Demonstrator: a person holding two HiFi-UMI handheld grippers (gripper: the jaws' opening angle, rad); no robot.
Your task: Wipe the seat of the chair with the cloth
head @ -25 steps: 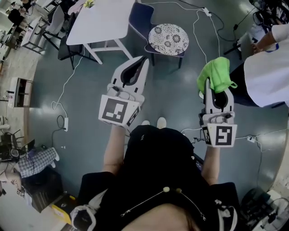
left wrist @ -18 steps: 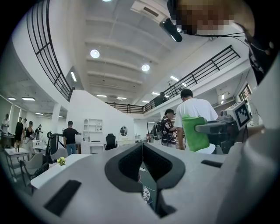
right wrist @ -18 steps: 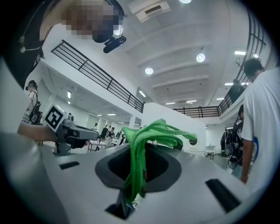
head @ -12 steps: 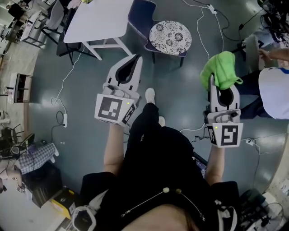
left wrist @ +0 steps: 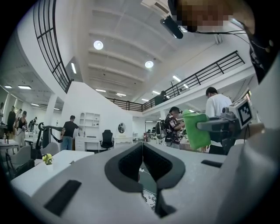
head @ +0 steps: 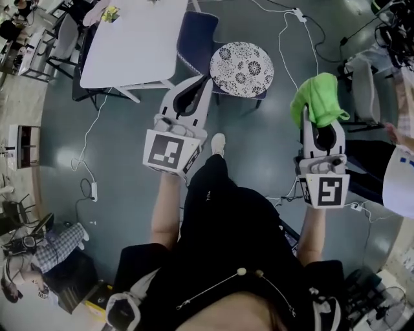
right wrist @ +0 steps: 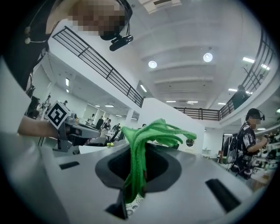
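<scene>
1. The chair [head: 241, 60] stands at the far centre, and its round patterned seat lies far and left of your cloth hand.
2. Your left gripper [head: 202, 87] is nearer the seat, with its jaws together and empty.
3. Your right gripper [head: 315, 119] is clamped on the green cloth [head: 317, 96].

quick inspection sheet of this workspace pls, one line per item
surface: round patterned chair seat, nothing seen on it
job's things: green cloth held up in the air, apart from the seat
clutter: small yellow-green item on the white table
grippers: left gripper shut, empty; right gripper shut on the green cloth
cables: white cables trail across the floor
surroundings: open hall with desks and other people; person in white close at right
</scene>
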